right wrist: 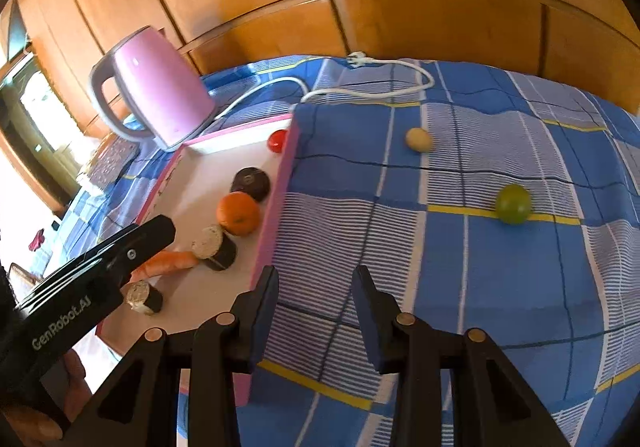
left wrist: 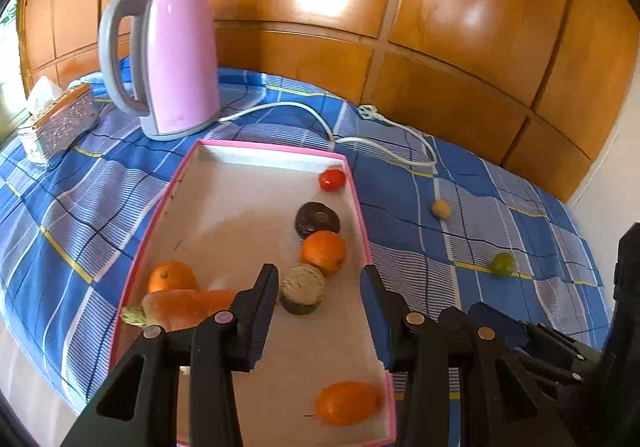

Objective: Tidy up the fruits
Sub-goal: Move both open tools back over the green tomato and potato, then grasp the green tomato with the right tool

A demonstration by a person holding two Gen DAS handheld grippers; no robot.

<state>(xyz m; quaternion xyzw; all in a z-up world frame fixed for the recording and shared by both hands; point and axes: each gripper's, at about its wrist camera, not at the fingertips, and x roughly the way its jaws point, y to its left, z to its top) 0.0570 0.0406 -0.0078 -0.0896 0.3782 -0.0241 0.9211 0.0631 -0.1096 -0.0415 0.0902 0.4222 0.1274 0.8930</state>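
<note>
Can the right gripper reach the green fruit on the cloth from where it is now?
Probably yes. The right gripper is open and empty, and only bare checked cloth lies between it and the green fruit. The pink tray stands off to its left, out of the way.

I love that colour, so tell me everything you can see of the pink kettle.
The pink kettle is a glossy electric jug, apparently pink plastic or coated metal, with a grey looped handle and grey base ring. It stands upright, lid shut, on the blue checked cloth, just behind the far edge of the pink-rimmed tray. A white cord runs from its base across the cloth to an unplugged plug. Nothing grips it.
</note>
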